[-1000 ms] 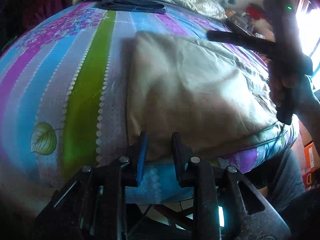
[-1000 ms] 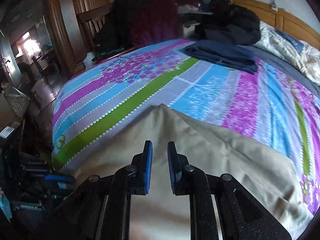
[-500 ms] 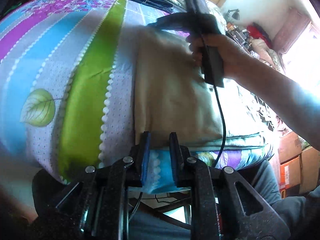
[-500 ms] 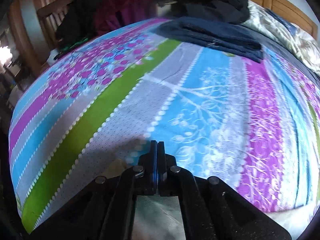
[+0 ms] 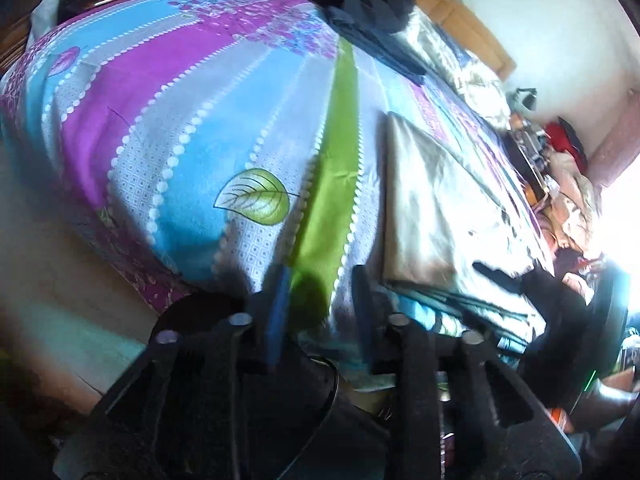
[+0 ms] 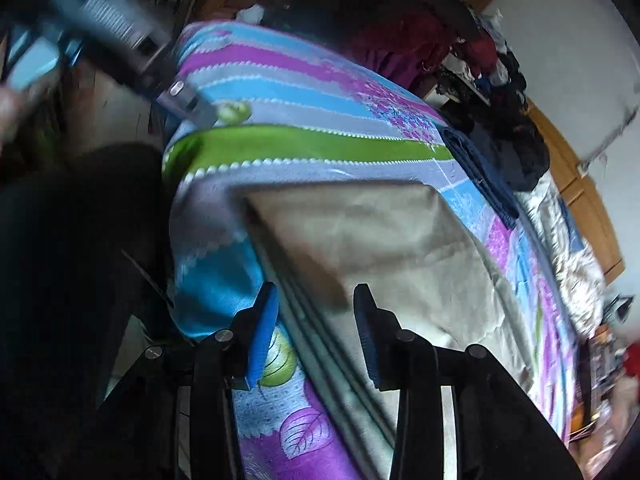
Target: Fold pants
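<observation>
Left wrist view: left gripper (image 5: 318, 292) over the near edge of the bed (image 5: 192, 128), jaws spread wide and grasping nothing, blue pad on the left finger. Beige pants (image 5: 432, 208) lying folded flat on the striped sheet, to the right of the green stripe (image 5: 336, 184), stacked edges showing along the near side. Leaf print (image 5: 256, 196) just left of that stripe. Dark clothes (image 5: 372, 4) heaped at the far end of the bed, a wooden headboard (image 5: 472, 28) behind. Picture blurred, with glare at the right.

Right wrist view: right gripper (image 6: 316, 312) above the near edge of the pants (image 6: 360, 232), jaws released and wide apart, holding nothing; whether the fingers touch the cloth cannot be told. Pants lying as a flat rectangle close to the bed's edge, layered folds running between the jaws. Folded navy garment (image 6: 480, 172) further up the bed. Blurred grey device at top left, apart from the pants.
</observation>
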